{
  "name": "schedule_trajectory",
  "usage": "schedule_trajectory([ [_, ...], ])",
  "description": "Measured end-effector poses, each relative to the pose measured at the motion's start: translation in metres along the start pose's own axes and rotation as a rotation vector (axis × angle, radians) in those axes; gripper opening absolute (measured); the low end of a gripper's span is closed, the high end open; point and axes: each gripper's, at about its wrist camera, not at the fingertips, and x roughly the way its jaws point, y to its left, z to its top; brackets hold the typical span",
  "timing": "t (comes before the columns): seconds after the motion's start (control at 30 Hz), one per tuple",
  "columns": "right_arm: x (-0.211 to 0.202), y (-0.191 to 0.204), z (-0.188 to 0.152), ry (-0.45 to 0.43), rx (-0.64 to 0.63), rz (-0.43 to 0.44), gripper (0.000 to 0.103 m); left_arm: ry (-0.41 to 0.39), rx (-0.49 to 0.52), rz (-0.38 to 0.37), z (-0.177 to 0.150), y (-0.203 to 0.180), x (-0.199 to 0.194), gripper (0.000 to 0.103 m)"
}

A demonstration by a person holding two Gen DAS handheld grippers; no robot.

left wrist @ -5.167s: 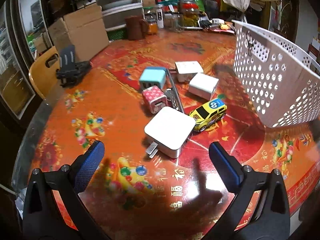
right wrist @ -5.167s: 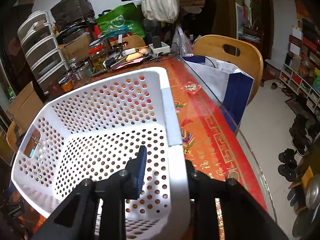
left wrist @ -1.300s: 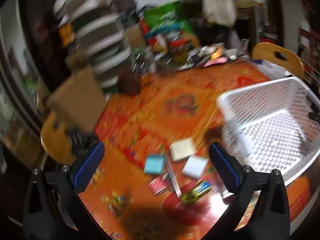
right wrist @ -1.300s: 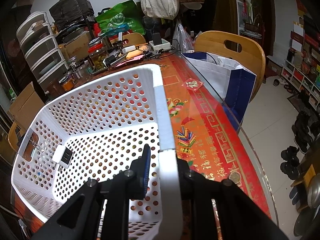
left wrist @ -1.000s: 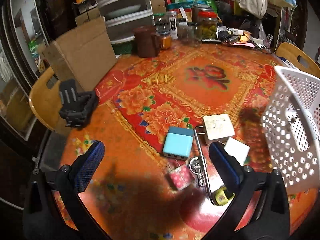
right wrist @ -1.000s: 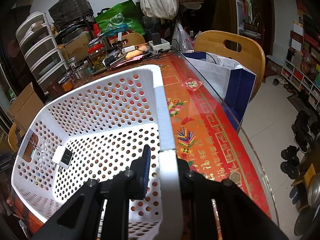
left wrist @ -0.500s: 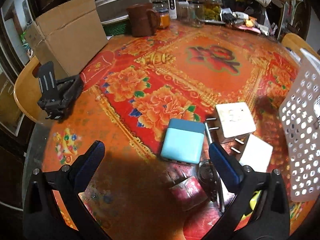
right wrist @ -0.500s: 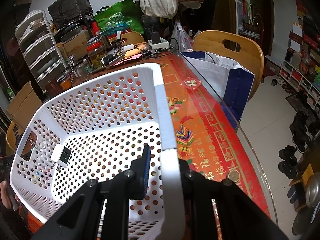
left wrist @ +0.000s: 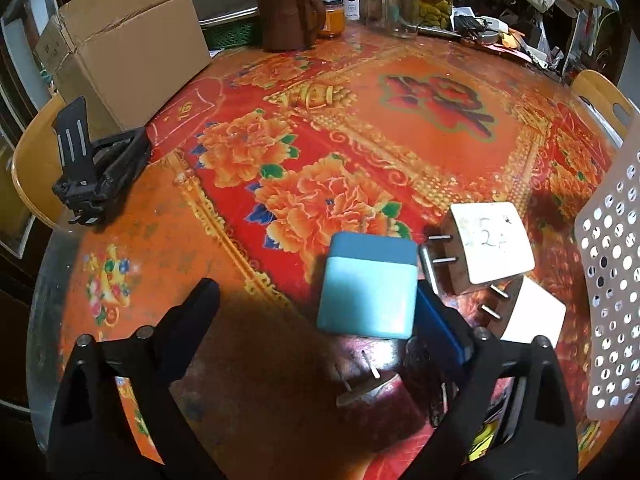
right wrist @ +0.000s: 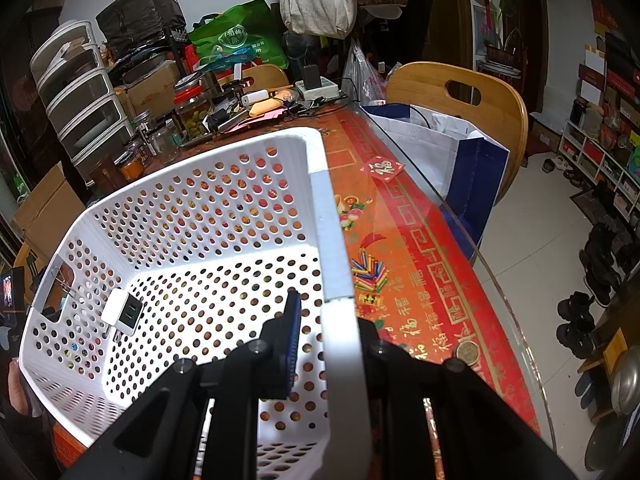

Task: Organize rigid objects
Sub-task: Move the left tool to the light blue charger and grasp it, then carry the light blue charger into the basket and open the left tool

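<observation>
- Two hand-held grippers appear, one in each wrist view, above a round table (left wrist: 400,128) covered in a red and orange floral cloth.
- Left gripper (left wrist: 320,308) has its jaws spread wide; the blue charger (left wrist: 368,290) lies on the cloth between them, close against the right finger.
- Just right of that charger lie a white plug adapter with handwriting (left wrist: 486,246) and a plain white adapter (left wrist: 532,312); a pink plug (left wrist: 380,392) sits nearer.
- Right gripper (right wrist: 332,344) is clamped on the near rim of the white perforated basket (right wrist: 200,216).
- One white charger (right wrist: 122,312) lies inside the basket, by its left wall.
- Far left on the table are a cardboard box (left wrist: 132,56) and a black stand (left wrist: 96,164).
</observation>
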Motion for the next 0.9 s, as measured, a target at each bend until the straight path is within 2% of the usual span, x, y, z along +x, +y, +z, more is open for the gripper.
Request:
schedule_trajectory([
  [0.07,0.000,0.000,0.000,0.000,0.000,0.000,0.016,-0.004,0.000,-0.008,0.000,-0.001,-0.002,0.080],
  [0.1,0.000,0.000,0.000,0.001,0.001,0.000,0.016,-0.006,0.000,-0.014,0.001,-0.002,-0.003,0.072],
  [0.13,0.000,0.000,0.000,0.001,0.001,0.000,0.016,-0.007,0.000,-0.023,0.001,-0.003,-0.004,0.060],
  [0.17,0.000,0.000,0.000,0.001,0.001,0.000,0.016,-0.010,0.001,-0.027,0.001,-0.004,-0.005,0.053],
  [0.2,0.000,0.000,0.000,0.000,0.001,0.000,0.016,-0.014,0.004,-0.030,0.001,-0.006,-0.007,0.039],
  [0.37,0.000,0.000,0.000,0.001,0.001,-0.001,0.016,-0.040,0.035,0.032,-0.003,-0.014,-0.012,0.039],
  [0.43,0.000,0.000,0.000,0.000,0.001,0.000,0.016,-0.075,0.035,0.064,-0.004,-0.014,-0.019,0.039],
  [0.6,0.000,0.000,0.000,0.001,-0.001,-0.001,0.016,-0.171,0.066,0.195,-0.005,-0.019,-0.047,0.039],
  [0.67,0.000,0.000,0.000,0.000,0.001,-0.001,0.016,-0.187,0.076,0.218,-0.004,-0.021,-0.056,0.039],
  [0.9,0.000,0.001,0.001,0.000,-0.002,0.001,0.016,-0.226,0.086,0.227,0.001,-0.027,-0.087,0.039],
])
